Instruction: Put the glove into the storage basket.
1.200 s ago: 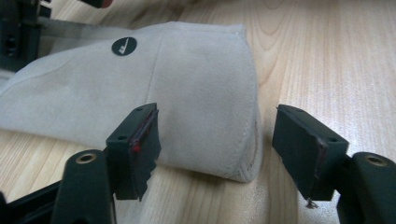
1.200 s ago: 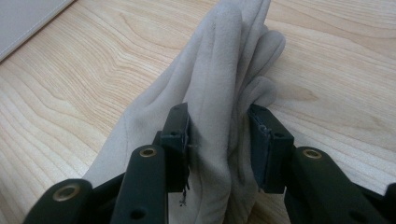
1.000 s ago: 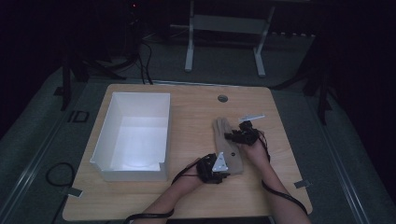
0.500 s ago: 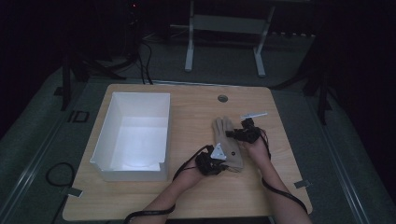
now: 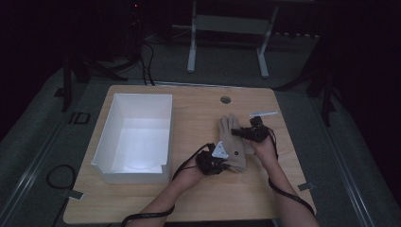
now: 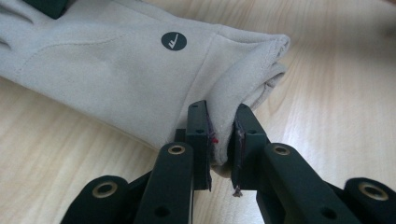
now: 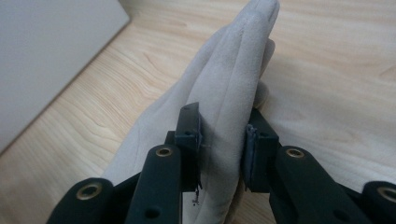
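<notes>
On the right half of the wooden table (image 5: 198, 198), near you, lies one pale grey glove (image 5: 231, 142), fingers pointing to the far side and cuff toward you. A small dark round logo (image 6: 173, 41) sits on its back near the cuff.

Left gripper (image 5: 213, 163): you hold it at the near end of the glove. In the left gripper view its two black jaws are clamped on the edge of the cuff, with the fabric pinched flat between the pads; the cuff opening shows folded layers just to the right of the jaws.

Right gripper (image 5: 246, 134): you hold it at the right side of the glove, farther from you than the left one. In the right gripper view its jaws press on a raised fold of the finger part of the glove, which stands up as a ridge between them and runs away from the camera. These jaws have just been closing, with the glove fabric between them.

White box (image 5: 137, 137): open-topped, rectangular, on the left half of the table, well apart from the glove. One white wall (image 7: 51, 51) shows at the left in the right gripper view.

A small round hole (image 5: 225, 100) sits in the tabletop near the far edge. A light strip (image 5: 264, 113) lies just beyond the right gripper. Cables trail from both grippers along your forearms.
</notes>
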Demonstrator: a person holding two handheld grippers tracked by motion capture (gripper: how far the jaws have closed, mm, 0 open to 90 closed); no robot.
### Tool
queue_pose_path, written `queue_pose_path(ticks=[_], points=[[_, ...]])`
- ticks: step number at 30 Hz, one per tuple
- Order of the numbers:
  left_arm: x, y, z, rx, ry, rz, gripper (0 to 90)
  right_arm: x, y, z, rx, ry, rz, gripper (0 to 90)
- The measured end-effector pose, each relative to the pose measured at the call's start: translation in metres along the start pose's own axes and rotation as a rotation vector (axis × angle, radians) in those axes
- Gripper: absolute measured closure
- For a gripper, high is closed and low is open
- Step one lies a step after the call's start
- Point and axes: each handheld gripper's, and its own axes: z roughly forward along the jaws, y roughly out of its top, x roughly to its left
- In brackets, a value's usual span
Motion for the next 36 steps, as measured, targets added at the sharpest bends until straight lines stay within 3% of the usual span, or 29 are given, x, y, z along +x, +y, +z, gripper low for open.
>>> queue_pose_path(ticks=[10, 14, 17, 25, 36], points=[[-0.003, 0.023, -0.030, -0.014, 0.016, 0.015, 80.3, 0.016, 0.024, -0.029, -0.057, 0.019, -0.018, 72.1], [0.001, 0.034, -0.042, -0.014, 0.017, -0.009, 80.3, 0.022, 0.038, -0.043, -0.084, 0.033, -0.021, 72.2], [0.002, 0.044, -0.052, -0.014, 0.029, 0.002, 80.3, 0.026, 0.048, -0.053, -0.099, 0.027, -0.030, 72.2], [0.002, 0.059, -0.078, -0.003, 0.063, 0.024, 80.3, 0.040, 0.069, -0.065, -0.124, 0.040, -0.049, 72.5], [0.006, 0.067, -0.121, 0.000, 0.112, 0.024, 80.2, 0.070, 0.101, -0.072, -0.171, 0.076, -0.083, 72.9]])
